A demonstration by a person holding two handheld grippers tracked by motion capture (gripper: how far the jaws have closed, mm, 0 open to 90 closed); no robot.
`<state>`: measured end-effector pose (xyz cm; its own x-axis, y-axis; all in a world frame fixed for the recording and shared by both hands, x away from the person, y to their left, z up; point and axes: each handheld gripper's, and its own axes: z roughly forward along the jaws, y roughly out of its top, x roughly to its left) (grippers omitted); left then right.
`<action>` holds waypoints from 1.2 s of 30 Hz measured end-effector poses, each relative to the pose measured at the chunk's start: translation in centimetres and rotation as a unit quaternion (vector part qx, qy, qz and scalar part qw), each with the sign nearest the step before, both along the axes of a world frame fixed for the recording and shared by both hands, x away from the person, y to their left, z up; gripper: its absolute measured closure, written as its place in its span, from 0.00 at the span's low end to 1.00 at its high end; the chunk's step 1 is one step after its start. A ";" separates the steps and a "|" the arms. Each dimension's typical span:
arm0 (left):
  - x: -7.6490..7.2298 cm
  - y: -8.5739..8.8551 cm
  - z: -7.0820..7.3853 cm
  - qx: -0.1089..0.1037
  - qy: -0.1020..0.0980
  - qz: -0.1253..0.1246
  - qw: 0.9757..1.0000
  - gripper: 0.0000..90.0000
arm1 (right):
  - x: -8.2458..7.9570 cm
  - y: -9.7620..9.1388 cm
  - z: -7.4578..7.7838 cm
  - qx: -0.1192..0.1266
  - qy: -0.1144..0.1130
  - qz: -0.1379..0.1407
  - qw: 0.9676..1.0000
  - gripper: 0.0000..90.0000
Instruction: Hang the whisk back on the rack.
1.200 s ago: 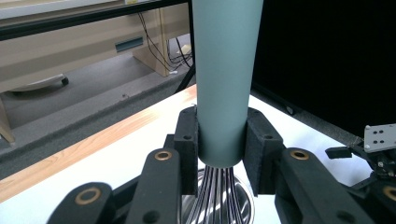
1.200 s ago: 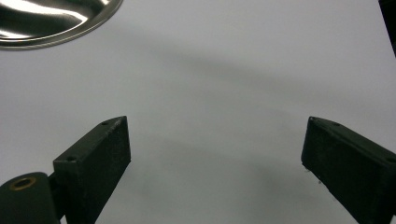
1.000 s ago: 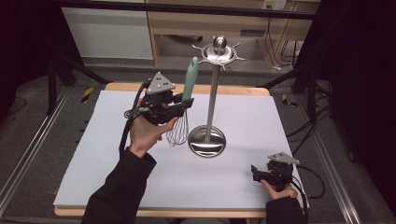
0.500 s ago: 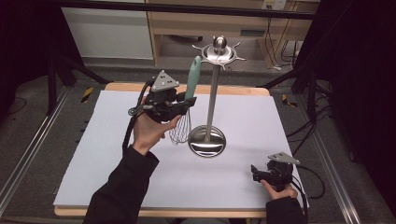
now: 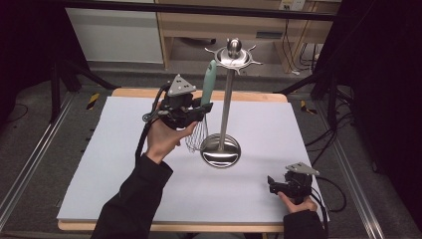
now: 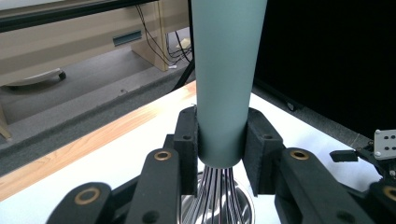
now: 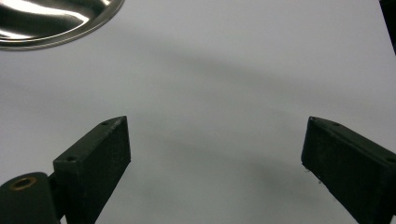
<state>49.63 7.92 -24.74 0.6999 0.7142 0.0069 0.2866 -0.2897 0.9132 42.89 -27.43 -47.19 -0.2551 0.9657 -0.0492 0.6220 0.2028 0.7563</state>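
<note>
The whisk stands nearly upright, its long axis close to vertical — teal handle up and leaning slightly toward the far edge of the table, wire loops hanging down. It is held above the middle of the table, just left of the steel utensil stand and apart from its pole, the wires hanging just beside the round base.

The left gripper is clamped on the lower end of the handle, just above where the wires begin. The right gripper rests near the table's near right corner, jaws spread wide with nothing between them.

Against the frame a second ago, the whisk and left hand sit in nearly the same spot; the right gripper has not shifted.

The left gripper view shows the grip up close: both pads pressed flat against the handle — and the stand's base behind the wires. The right gripper view shows bare white surface between its jaws and the rim of the stand's base at the upper left.
</note>
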 end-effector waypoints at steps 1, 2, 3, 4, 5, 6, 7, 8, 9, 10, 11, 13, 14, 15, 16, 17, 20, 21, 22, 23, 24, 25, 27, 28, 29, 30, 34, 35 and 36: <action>0.0 0.0 0.0 -0.001 0.000 0.000 1.000 0.77 | 0.0 0.0 0.0 0.000 0.000 0.000 1.000 0.09; 0.0 -0.1 -0.1 -0.002 0.000 0.000 1.000 0.77 | 0.0 0.0 0.0 0.000 0.000 0.000 1.000 0.09; 0.1 -0.1 -0.1 -0.003 -0.001 0.000 1.000 0.77 | 0.0 0.0 0.0 0.000 0.000 0.000 1.000 0.09; 0.1 -0.2 -0.2 -0.007 -0.001 -0.001 1.000 0.77 | 0.0 0.0 0.0 0.000 0.000 0.000 1.000 0.09; 0.1 -0.2 -0.2 -0.008 -0.001 -0.001 1.000 0.77 | 0.0 0.0 0.0 0.000 0.000 0.000 1.000 0.09; 0.2 -0.2 -0.3 -0.009 -0.002 -0.002 1.000 0.77 | 0.0 0.0 0.0 -0.001 0.000 0.001 1.000 0.09; 0.2 -0.2 -0.3 -0.009 -0.002 -0.002 1.000 0.76 | 0.0 0.0 0.0 0.000 0.000 0.000 1.000 0.09; 0.2 -0.3 -0.5 -0.014 -0.002 -0.005 1.000 0.76 | 0.0 0.0 0.0 0.000 0.001 0.001 1.000 0.09; 0.2 -0.3 -0.5 -0.014 -0.002 -0.005 1.000 0.76 | 0.0 0.0 0.0 -0.001 0.001 0.000 1.000 0.09; 0.3 -0.4 -0.6 -0.017 -0.004 -0.002 1.000 0.76 | 0.0 0.0 0.0 -0.001 0.000 0.000 1.000 0.09; 0.3 -0.4 -0.6 -0.017 -0.004 -0.002 1.000 0.76 | 0.0 0.0 0.0 -0.001 0.000 0.001 1.000 0.09; 0.3 -0.5 -0.6 -0.016 -0.007 0.001 1.000 0.76 | 0.0 0.0 0.0 -0.001 0.000 0.000 1.000 0.09; 0.3 -0.6 -0.7 -0.015 -0.009 0.004 1.000 0.74 | 0.0 0.0 0.0 -0.001 0.001 0.000 1.000 0.09; 0.3 -0.6 -0.7 -0.015 -0.009 0.004 1.000 0.74 | 0.0 0.0 0.0 -0.001 0.001 0.000 1.000 0.09; 0.4 -0.7 -0.8 -0.014 -0.009 0.004 1.000 0.73 | 0.0 0.0 0.0 -0.001 0.001 0.000 1.000 0.09; 0.4 -0.7 -0.8 -0.012 -0.010 0.005 1.000 0.72 | 0.0 0.0 0.0 -0.001 0.001 0.000 1.000 0.09; 0.5 -0.8 -0.9 -0.014 -0.014 0.007 1.000 0.70 | 0.0 0.0 0.0 -0.001 0.001 0.000 1.000 0.09; 0.5 -0.8 -0.9 -0.013 -0.015 0.008 1.000 0.70 | 0.0 0.0 0.0 0.000 0.001 0.001 1.000 0.09; 0.5 -0.9 -0.9 -0.012 -0.016 0.009 1.000 0.70 | 0.0 0.0 0.0 -0.001 0.001 0.000 1.000 0.09; 0.6 -0.9 -0.9 -0.011 -0.017 0.010 1.000 0.69 | 0.0 0.0 0.0 -0.001 0.001 0.000 1.000 0.09; 0.6 -0.9 -1.0 -0.009 -0.017 0.010 1.000 0.69 | 0.0 0.0 0.0 0.000 0.002 0.001 1.000 0.09; 0.6 -0.9 -1.0 -0.009 -0.017 0.011 1.000 0.69 | 0.0 0.0 0.0 -0.001 0.001 0.001 1.000 0.09; 0.6 -0.8 -1.0 -0.010 -0.017 0.011 1.000 0.68 | 0.0 0.0 0.0 0.000 0.001 0.001 1.000 0.09; 0.6 -0.8 -1.0 -0.011 -0.018 0.011 1.000 0.68 | 0.0 0.0 0.0 -0.001 0.001 0.001 1.000 0.09; 0.4 -0.7 -1.0 -0.012 -0.021 0.011 1.000 0.67 | 0.0 0.0 0.0 -0.001 0.001 0.001 1.000 0.09; 0.4 -0.7 -1.0 -0.012 -0.021 0.011 1.000 0.66 | 0.0 0.0 0.0 -0.001 0.001 0.001 1.000 0.09; 0.2 -0.3 -1.3 -0.017 -0.024 0.010 1.000 0.62 | 0.0 0.0 0.0 -0.002 0.001 0.000 1.000 0.09; 0.2 -0.2 -1.3 -0.021 -0.023 0.010 0.999 0.58 | 0.0 0.0 0.0 -0.003 0.001 0.000 1.000 0.09; 0.2 0.1 -1.5 -0.024 -0.024 0.008 0.999 0.57 | 0.0 0.0 0.0 -0.002 0.001 0.000 1.000 0.09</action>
